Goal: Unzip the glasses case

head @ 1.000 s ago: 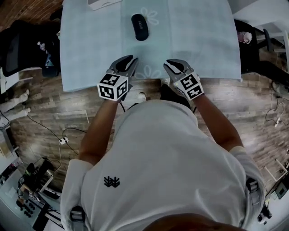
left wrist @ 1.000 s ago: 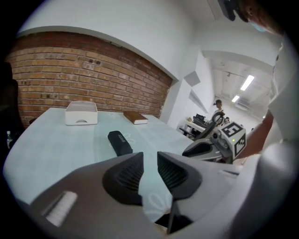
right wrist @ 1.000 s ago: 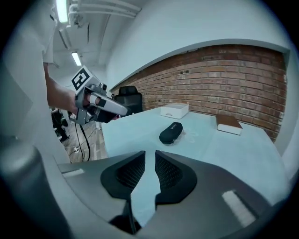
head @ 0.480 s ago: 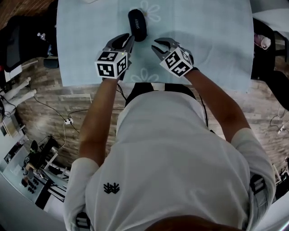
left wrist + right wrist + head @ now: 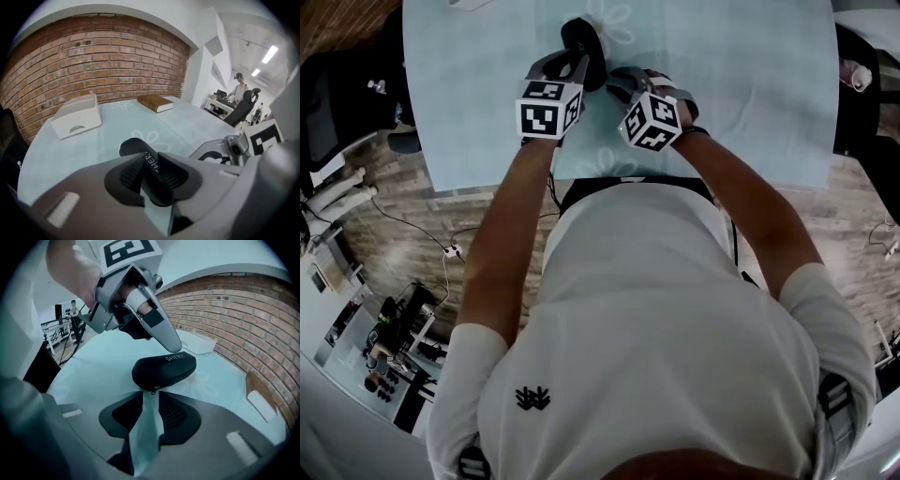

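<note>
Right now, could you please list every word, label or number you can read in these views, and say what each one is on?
"SHERY": white letters on the black glasses case.
Marker cubes: black-and-white squares only, no words.
Shirt emblem: a symbol, no letters.
Brown book: any print is too small to read.

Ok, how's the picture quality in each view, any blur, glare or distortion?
Right gripper view: case and zip pull are sharp, no glare, dark round vignette. Left gripper view: heavy fisheye bends the brick wall; the case between the jaws is close and soft. Head view: even light, table edges bow slightly.
</note>
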